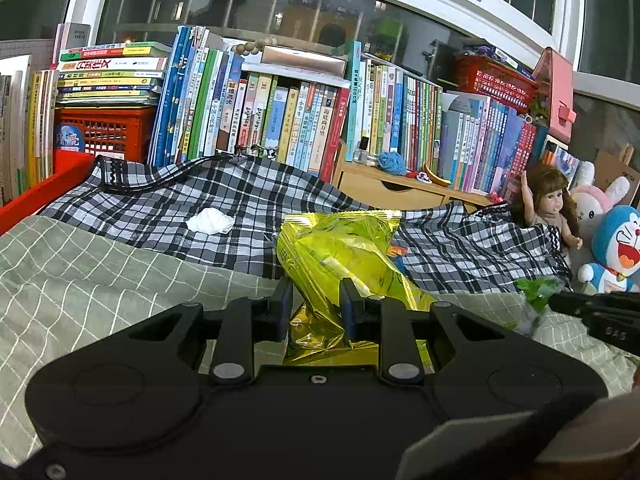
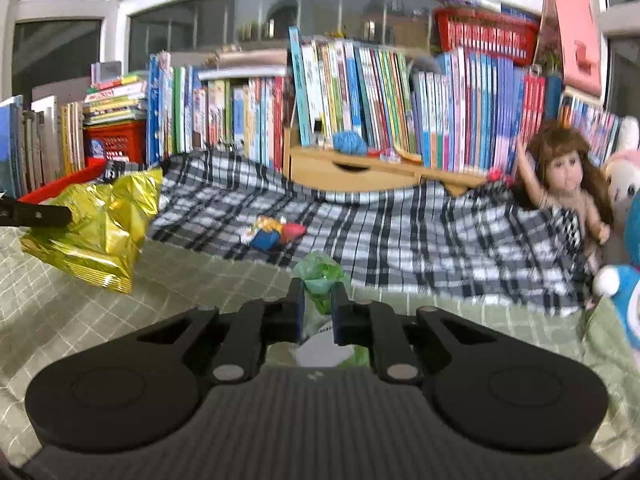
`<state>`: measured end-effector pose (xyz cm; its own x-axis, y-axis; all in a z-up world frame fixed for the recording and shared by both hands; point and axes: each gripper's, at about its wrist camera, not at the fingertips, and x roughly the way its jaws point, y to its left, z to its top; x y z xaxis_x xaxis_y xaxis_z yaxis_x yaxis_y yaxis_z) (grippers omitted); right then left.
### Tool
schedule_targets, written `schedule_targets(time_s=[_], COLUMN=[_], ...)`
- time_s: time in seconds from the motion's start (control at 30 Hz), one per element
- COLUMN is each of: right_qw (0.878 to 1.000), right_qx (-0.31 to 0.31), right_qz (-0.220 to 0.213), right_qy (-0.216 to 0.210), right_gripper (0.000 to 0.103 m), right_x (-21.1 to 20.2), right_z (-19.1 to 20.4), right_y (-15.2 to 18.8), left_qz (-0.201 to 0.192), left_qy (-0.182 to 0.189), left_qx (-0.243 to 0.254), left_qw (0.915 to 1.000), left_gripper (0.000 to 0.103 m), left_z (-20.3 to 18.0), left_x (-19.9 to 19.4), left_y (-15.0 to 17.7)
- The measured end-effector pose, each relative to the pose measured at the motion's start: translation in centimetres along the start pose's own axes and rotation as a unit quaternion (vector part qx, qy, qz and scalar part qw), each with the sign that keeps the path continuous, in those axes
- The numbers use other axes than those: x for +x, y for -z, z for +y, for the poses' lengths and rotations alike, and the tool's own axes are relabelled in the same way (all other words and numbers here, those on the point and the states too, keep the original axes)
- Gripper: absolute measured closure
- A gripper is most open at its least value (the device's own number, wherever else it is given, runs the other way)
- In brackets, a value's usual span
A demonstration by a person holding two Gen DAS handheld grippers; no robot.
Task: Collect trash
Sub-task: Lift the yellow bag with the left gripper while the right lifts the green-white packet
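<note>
A crinkled yellow foil snack bag (image 1: 340, 252) stands lifted above the green checked bedsheet, with my left gripper (image 1: 316, 296) shut on its lower part. The same yellow bag (image 2: 96, 228) appears at the left of the right wrist view, held by the left gripper's finger (image 2: 36, 214). My right gripper (image 2: 318, 300) is shut on a green and white plastic wrapper (image 2: 320, 276); that wrapper (image 1: 536, 292) also shows at the right of the left wrist view. A crumpled white tissue (image 1: 211, 221) lies on the black-and-white plaid cloth. A small colourful wrapper (image 2: 274, 234) lies on the plaid cloth too.
A red bin rim (image 1: 44, 192) sits at the far left. Rows of books (image 1: 280, 120) and a wooden drawer box (image 1: 392, 188) line the back. A doll (image 2: 568, 184) and plush toys (image 1: 616, 248) crowd the right side. The green checked sheet (image 1: 100, 280) spreads in front.
</note>
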<state>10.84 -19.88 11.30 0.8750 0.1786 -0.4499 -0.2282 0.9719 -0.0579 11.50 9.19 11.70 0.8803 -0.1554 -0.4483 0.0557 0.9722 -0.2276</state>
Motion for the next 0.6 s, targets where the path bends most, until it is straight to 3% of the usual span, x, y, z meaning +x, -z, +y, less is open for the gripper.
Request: schedule_targets(time_s=[0.6], right_qw=[0.998], right_qx=[0.009], right_qz=[-0.025], right_qy=[-0.054], right_gripper=[0.086], right_x=[-6.7], right_z=[0.8], right_y=[0.1], left_qz=[-0.026], left_qy=[0.031], left_qx=[0.021], left_qw=[0.9990], left_gripper=[0.079], left_z=[-2.5], left_x=[-6.3], left_y=[1.4])
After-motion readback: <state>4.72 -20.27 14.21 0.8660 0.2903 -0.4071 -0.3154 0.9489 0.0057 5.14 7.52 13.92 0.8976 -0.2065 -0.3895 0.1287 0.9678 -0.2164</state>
